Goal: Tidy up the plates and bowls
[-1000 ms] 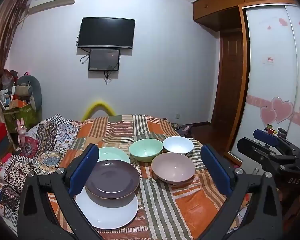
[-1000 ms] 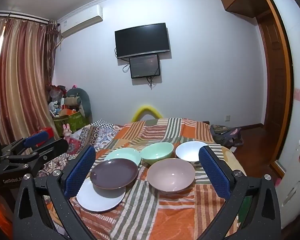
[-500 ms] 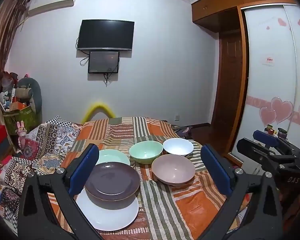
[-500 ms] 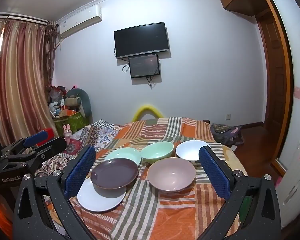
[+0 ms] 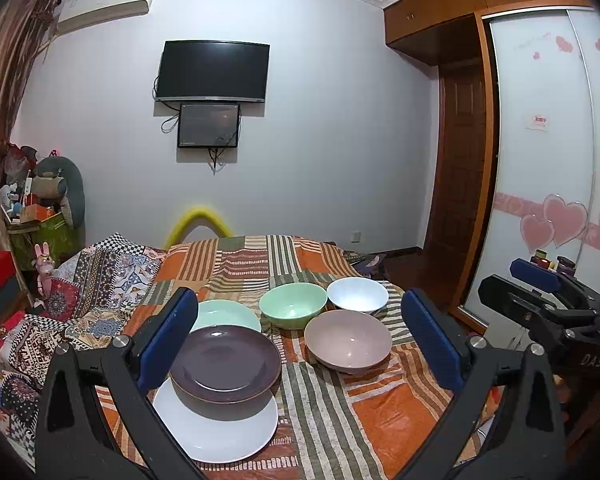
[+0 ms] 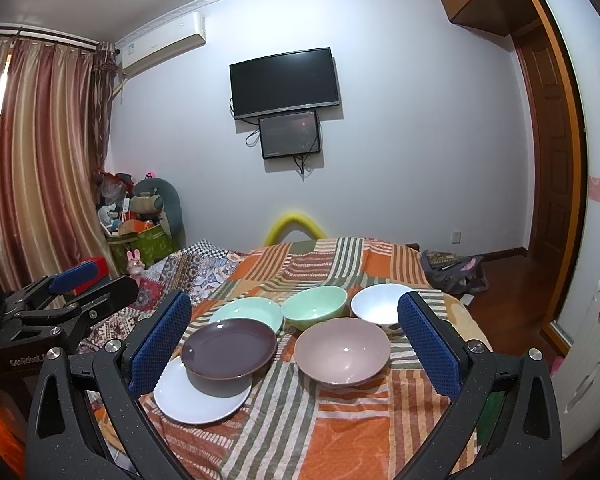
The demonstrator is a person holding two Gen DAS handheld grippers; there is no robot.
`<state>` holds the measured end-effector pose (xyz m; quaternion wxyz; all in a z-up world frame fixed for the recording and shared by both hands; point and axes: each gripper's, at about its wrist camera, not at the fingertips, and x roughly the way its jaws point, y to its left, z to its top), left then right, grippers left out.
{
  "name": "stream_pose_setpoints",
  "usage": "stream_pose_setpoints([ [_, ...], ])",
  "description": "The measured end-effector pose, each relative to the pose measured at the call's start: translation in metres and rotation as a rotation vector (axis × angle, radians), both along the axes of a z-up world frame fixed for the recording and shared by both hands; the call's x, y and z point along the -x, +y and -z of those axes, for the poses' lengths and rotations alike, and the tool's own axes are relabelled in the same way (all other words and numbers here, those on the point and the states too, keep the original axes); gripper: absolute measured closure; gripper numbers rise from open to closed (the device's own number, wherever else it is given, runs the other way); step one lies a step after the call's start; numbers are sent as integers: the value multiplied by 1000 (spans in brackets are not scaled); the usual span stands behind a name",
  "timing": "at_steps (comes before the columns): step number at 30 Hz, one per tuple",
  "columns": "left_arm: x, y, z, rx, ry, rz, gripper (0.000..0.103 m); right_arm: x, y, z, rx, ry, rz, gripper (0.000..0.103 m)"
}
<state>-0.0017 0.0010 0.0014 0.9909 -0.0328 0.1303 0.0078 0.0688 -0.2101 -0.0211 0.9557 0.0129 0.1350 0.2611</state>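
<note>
Nearest me, my left gripper [image 5: 300,344] hung above the table edge, tongs spread wide and gripping nothing; my right gripper [image 6: 296,348] hung just the same, gaping and empty. Neither touched a dish, so I judged no sorting had begun. Just beyond sat the white plate [image 5: 216,428] with the dark purple plate [image 5: 225,362] resting on it, shifted back off centre, a stack half made, I reckoned. Beside them lay the pink bowl [image 6: 342,350] on the striped cloth [image 6: 340,432]. Behind came the pale green plate [image 5: 228,314], the green bowl [image 6: 314,305] and the white bowl [image 6: 380,306], bowls apart and not nested. The left view caught the wardrobe's sliding door [image 5: 540,160]; only the right view showed the curtains [image 6: 36,160].
</note>
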Motion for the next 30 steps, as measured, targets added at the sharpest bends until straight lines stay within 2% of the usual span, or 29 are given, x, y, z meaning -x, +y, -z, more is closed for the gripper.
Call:
stream_pose_setpoints([
  [30, -3, -3, 2, -4, -3, 1, 0, 1, 0, -1, -3, -4, -1, 0],
])
